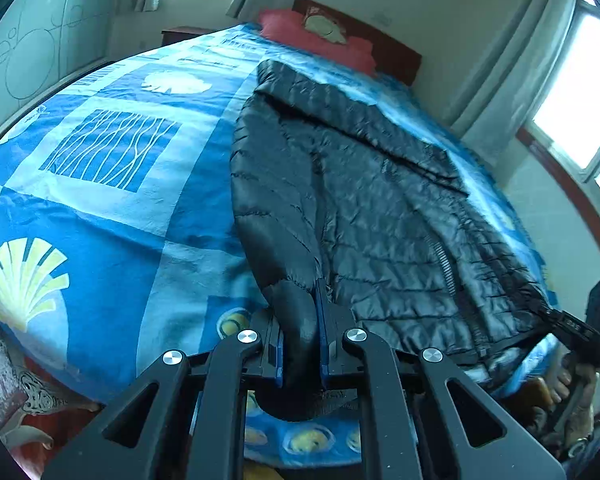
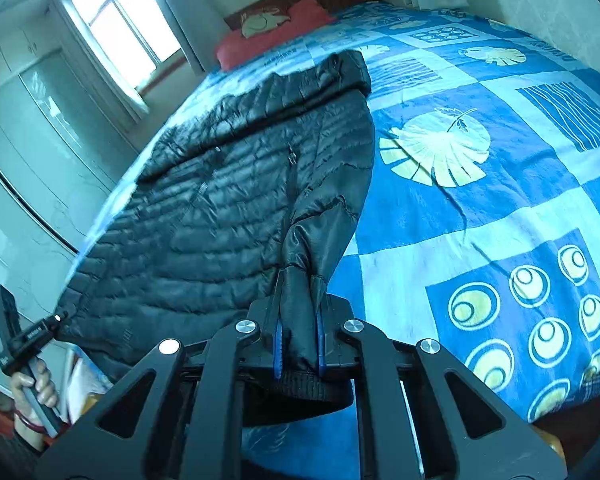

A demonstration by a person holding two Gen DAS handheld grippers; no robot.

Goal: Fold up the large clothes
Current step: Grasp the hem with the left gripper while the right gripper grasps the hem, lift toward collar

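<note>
Jacket (image 1: 380,208) lengthwise, collar toward headboard (image 1: 380,44)

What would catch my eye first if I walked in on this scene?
A black quilted puffer jacket lies spread across a bed covered by a blue bedspread printed with shells and leaves. Each of the two black grippers is clamped on a part of the jacket at the foot of the bed: the left gripper and the right gripper. A red pillow sits at the headboard.
</note>
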